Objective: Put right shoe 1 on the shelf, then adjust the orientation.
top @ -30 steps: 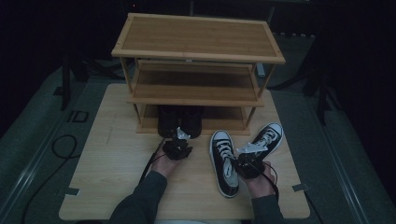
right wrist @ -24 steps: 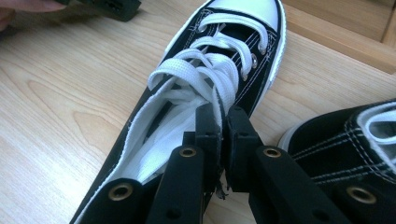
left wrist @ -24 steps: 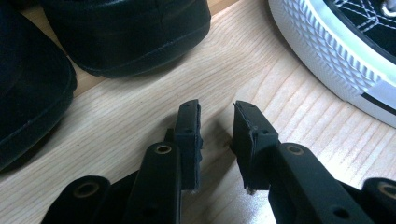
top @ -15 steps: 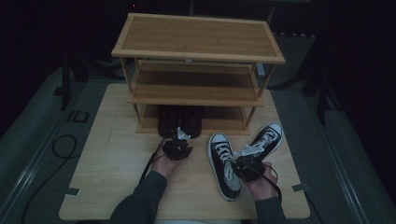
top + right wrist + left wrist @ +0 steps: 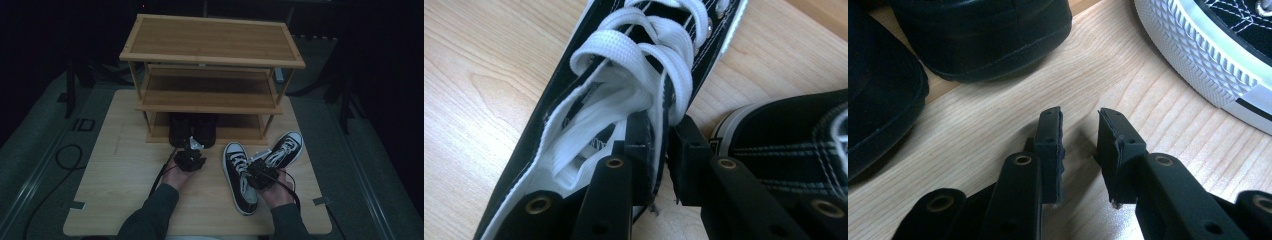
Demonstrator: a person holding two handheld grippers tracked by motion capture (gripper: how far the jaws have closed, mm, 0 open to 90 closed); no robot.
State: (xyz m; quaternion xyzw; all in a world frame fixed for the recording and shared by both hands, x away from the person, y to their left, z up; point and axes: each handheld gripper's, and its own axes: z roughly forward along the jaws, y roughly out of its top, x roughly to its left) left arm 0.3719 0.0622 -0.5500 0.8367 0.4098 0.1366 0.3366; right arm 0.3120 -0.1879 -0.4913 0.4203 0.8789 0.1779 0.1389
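Straddling the collar wall of the near sneaker [image 5: 589, 115] on the table [image 5: 125, 200], the right hand-held gripper [image 5: 659, 145] had just been easing its jaws apart, the second sneaker [image 5: 285, 149] lying just beyond it, while the left hand-held gripper [image 5: 1079, 145] rested part-open and empty before two black shoes [image 5: 983, 35].

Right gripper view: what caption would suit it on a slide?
The right gripper straddles the side wall of a black-and-white sneaker on the wooden table, its jaws just opening.
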